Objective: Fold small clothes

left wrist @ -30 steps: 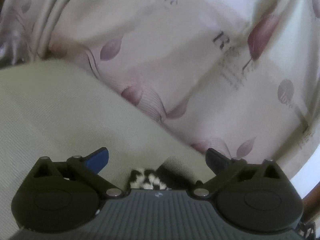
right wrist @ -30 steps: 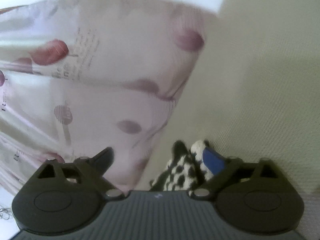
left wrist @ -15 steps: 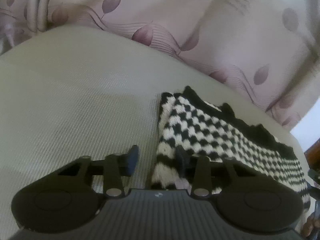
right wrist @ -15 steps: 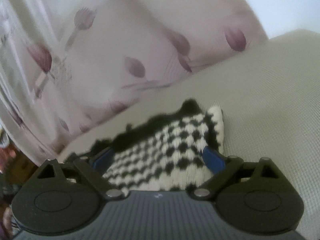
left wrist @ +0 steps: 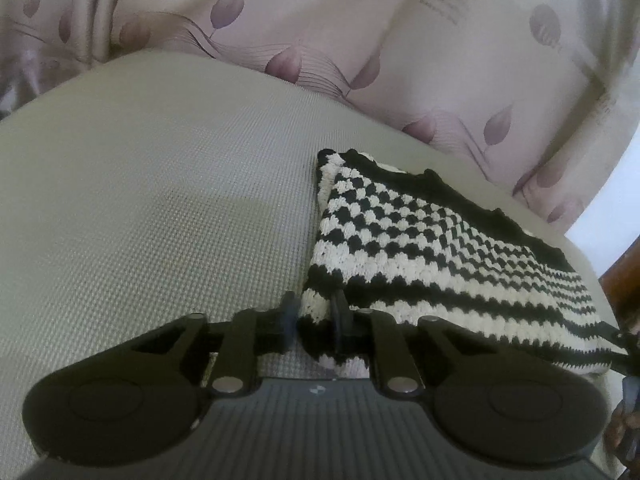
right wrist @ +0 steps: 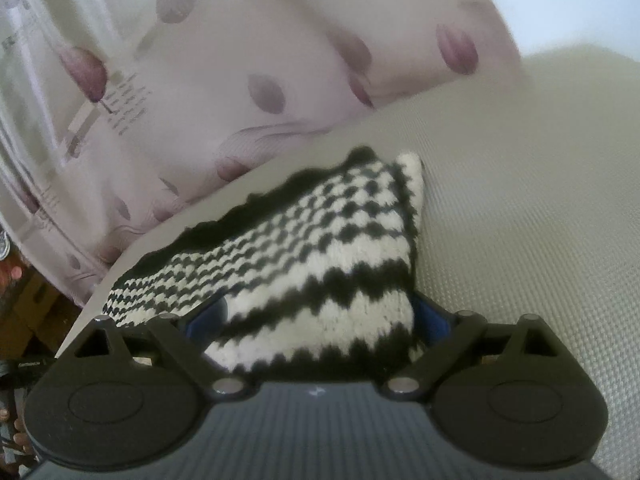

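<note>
Now the knit (left wrist: 432,248), a black-and-white checked and striped piece, lies on the pale textured tabletop (left wrist: 160,220), with a flowered curtain (left wrist: 400,40) hanging just behind it. The left gripper (left wrist: 314,318) has just been closing, and its fingers (left wrist: 289,316) pinch the knit's near left corner between them. The right gripper (right wrist: 320,316) sits at the knit's near right corner; its fingers (right wrist: 430,316) stand wide on either side of the cloth (right wrist: 320,280), which fills the gap, and whether they press it cannot be told.
</note>
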Tool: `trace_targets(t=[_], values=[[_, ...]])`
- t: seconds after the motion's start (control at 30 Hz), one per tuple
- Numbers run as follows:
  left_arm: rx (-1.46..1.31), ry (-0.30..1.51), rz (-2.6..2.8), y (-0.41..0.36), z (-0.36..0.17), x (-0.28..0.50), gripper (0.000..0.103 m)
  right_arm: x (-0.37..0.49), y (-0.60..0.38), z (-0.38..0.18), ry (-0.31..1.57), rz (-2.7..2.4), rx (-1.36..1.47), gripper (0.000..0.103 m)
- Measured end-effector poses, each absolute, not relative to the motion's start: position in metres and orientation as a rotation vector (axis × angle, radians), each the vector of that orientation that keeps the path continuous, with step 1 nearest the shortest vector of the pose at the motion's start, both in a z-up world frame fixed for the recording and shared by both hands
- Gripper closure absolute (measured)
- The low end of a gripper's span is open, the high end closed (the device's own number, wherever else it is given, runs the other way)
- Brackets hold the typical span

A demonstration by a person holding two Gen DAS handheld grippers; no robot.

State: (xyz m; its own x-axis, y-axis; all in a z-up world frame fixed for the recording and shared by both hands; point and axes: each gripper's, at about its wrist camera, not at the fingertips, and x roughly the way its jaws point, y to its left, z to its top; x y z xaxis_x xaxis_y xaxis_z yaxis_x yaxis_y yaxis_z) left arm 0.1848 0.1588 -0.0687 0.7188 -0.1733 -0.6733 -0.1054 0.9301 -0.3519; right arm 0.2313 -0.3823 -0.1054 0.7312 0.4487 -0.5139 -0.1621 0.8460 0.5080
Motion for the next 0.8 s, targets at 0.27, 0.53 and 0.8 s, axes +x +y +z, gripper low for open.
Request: trace_targets(t=[0.27, 0.53, 0.8], values=[[-0.142, 0.654, 0.062, 0.130, -0.038, 0.179, 0.027, 0.231, -0.368, -0.104, 0.674, 0.317, 0.357, 0.005], [-0.010, 0.668, 0.069, 0.103, -0.033, 0.183, 0.025, 0.230, -0.352, -0.104, 0.681, 0.288, 0.255, 0.003], [0.040, 0.672, 0.073, 0.092, -0.033, 0.190, 0.023, 0.230, -0.337, -0.104, 0.693, 0.265, 0.159, 0.000]])
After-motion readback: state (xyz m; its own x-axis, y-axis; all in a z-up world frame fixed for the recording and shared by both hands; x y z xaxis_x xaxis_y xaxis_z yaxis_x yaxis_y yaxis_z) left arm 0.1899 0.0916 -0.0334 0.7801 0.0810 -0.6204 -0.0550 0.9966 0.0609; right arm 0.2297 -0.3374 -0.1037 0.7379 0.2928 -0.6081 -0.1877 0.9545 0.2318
